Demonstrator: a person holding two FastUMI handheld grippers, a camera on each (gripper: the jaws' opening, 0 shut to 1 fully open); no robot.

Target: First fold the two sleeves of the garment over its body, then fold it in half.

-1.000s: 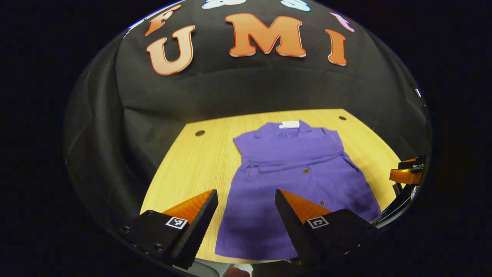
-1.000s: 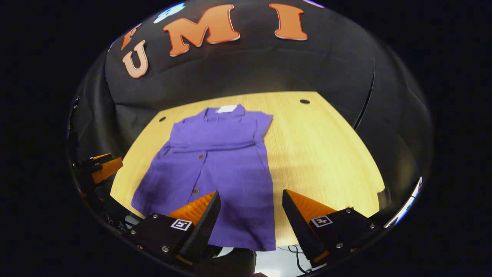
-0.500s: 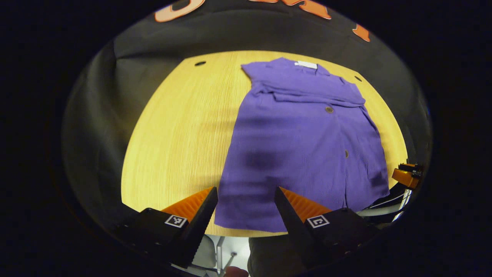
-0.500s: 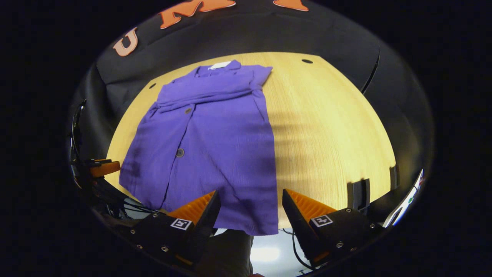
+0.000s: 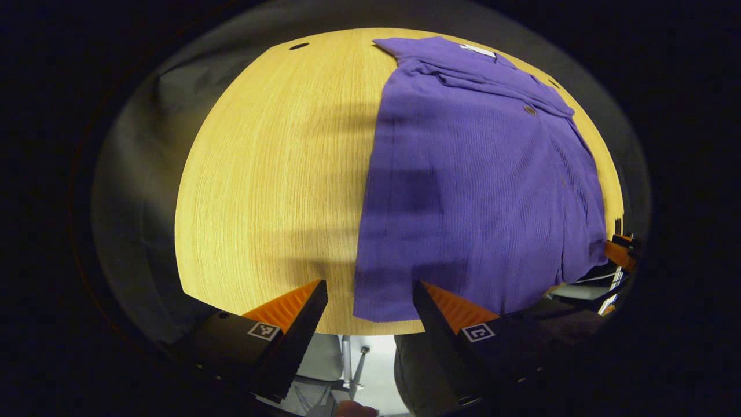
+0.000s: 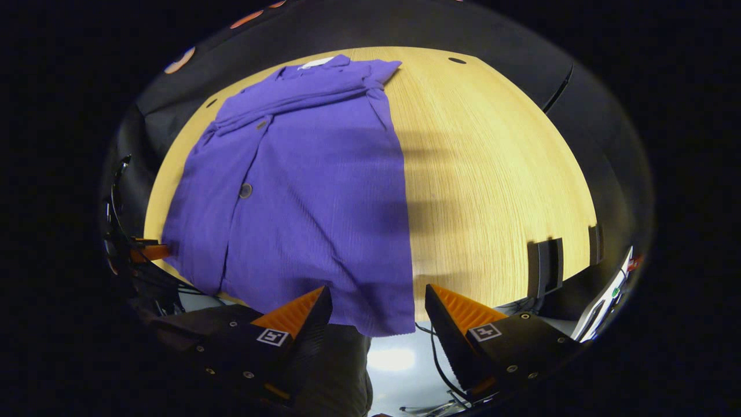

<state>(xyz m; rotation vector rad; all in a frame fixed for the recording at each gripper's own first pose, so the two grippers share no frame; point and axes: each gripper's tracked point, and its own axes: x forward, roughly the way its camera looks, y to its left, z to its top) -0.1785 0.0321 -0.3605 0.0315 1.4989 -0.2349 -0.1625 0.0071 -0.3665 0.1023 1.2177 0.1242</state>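
Garment [image 5: 480, 174] flat on table [image 5: 272, 174]

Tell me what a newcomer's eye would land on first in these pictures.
The purple garment strikes first: it lies flat on the pale wooden table, sleeves already folded across its chest, collar toward the far edge and hem at the near edge. Next come the two open grippers, the left gripper poised at one hem corner and the right gripper at the other, neither gripping cloth yet.
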